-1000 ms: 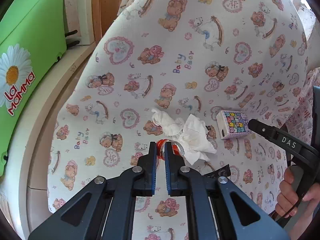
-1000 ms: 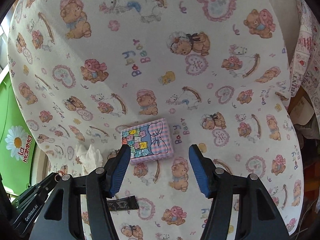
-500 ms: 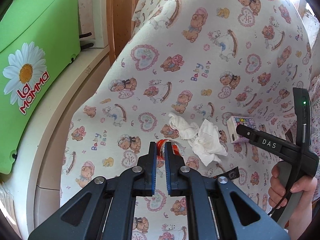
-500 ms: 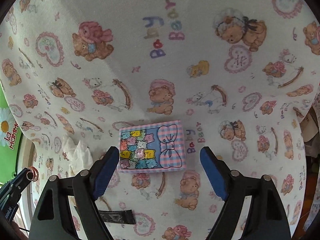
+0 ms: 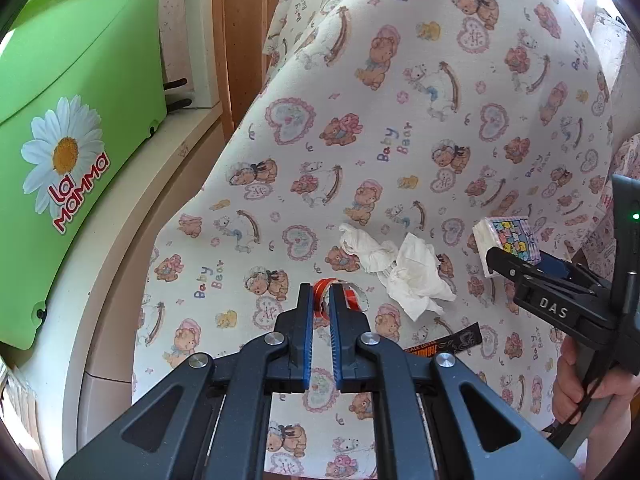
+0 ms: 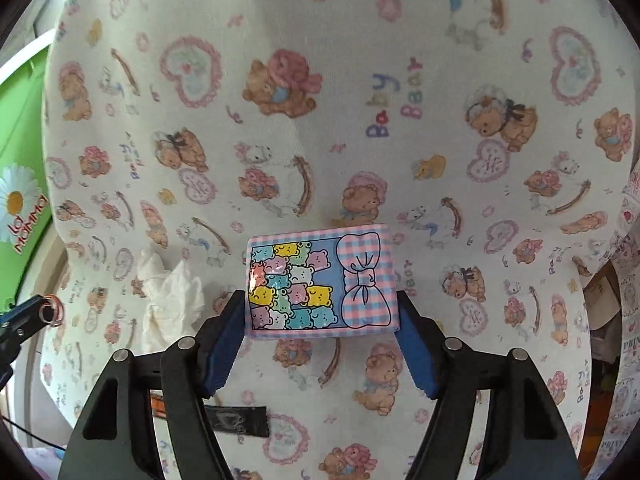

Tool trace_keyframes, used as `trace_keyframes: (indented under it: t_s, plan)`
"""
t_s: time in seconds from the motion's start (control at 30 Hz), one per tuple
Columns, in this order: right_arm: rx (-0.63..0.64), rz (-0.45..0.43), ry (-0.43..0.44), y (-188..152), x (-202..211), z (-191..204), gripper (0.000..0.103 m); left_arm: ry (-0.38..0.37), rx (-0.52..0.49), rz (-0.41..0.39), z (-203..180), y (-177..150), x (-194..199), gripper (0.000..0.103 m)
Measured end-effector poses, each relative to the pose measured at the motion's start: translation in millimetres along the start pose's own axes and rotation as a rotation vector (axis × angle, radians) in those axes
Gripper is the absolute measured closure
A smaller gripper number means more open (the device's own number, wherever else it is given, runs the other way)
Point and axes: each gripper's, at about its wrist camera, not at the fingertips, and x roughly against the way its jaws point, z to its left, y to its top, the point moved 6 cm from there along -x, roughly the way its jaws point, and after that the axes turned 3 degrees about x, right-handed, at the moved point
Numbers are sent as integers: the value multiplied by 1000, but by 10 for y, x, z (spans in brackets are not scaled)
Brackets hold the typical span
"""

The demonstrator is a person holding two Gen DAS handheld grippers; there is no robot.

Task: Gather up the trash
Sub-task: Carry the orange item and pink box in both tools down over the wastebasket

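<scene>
Right claw (image 6: 322,312) pinches the tissue pack (image 6: 322,282); left claw (image 5: 319,304) (level) pinches red ribbon (image 5: 326,290).

- The red ribbon curl (image 5: 334,294) sits between the fingers of the left hand-held gripper (image 5: 319,300), so part of it is hidden.
- The black wrapper (image 6: 236,420) is partly behind a gripper finger (image 6: 188,392). Its words are too small to read.
- The green bin (image 5: 76,128) is cut off by the picture's edge.
- The right hand-held gripper (image 6: 322,320) covers the tissue pack's (image 6: 322,282) sides.
</scene>
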Motion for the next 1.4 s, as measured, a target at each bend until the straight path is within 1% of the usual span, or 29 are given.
trace_keyframes:
  t_s: [0.07, 0.2, 0.3, 0.37, 0.43, 0.47, 0.57, 0.7, 0.73, 0.8, 0.83, 0.9, 0.93, 1.03, 1.1, 1.2, 1.3, 1.33, 1.4]
  plan:
    - [3, -20, 37, -54, 180, 10, 30, -2, -9, -12, -25, -37, 54, 96]
    - [39, -75, 51, -180, 552, 75, 30, -18, -12, -33, -62, -152, 202, 96]
    - [-18, -94, 97, -352, 752, 134, 30, -30, -8, -54, -84, -242, 330, 96]
    - [-35, -102, 127, -408, 854, 132, 30, -32, -13, -79, -102, -301, 434, 96]
    - [-21, -114, 131, -506, 990, 147, 30, -24, -17, -103, -112, -373, 535, 96]
    - [-2, -119, 128, -546, 1098, 132, 30, -29, -20, -110, -125, -409, 579, 96]
    - [39, -126, 124, -747, 1241, 220, 30, -45, -44, -126, -193, -553, 699, 96]
    - [60, -107, 165, -1037, 1385, 337, 29, -29, -90, -147, -268, -757, 815, 96]
    - [70, -103, 167, -1100, 1418, 375, 29, -25, -90, -148, -272, -811, 835, 96]
    - [90, -103, 164, -1209, 1466, 435, 29, 16, -47, -161, -220, -905, 881, 96]
    - [96, -102, 160, -1263, 1492, 454, 29, 11, -29, -151, -200, -965, 888, 96]
    - [94, -97, 161, -1357, 1533, 474, 29, -38, -37, -111, -216, -1053, 875, 96]
    - [86, -92, 166, -1402, 1550, 477, 29, -45, -34, -105, -206, -1087, 884, 96]
    - [69, -77, 173, -1531, 1565, 494, 29, -32, -62, -110, -202, -1161, 906, 96]
    - [83, -58, 167, -1629, 1547, 519, 29, -22, -88, -106, -222, -1226, 889, 96]
    - [90, -28, 176, -1762, 1512, 538, 29, -38, -88, -71, -243, -1342, 838, 96]
    - [77, 7, 181, -1848, 1430, 525, 29, -89, -59, -16, -277, -1415, 777, 96]
    - [70, 28, 178, -1875, 1376, 516, 29, -90, -58, 3, -302, -1437, 747, 96]
    - [52, 82, 186, -1946, 1256, 497, 29, -76, -66, 13, -329, -1456, 699, 96]
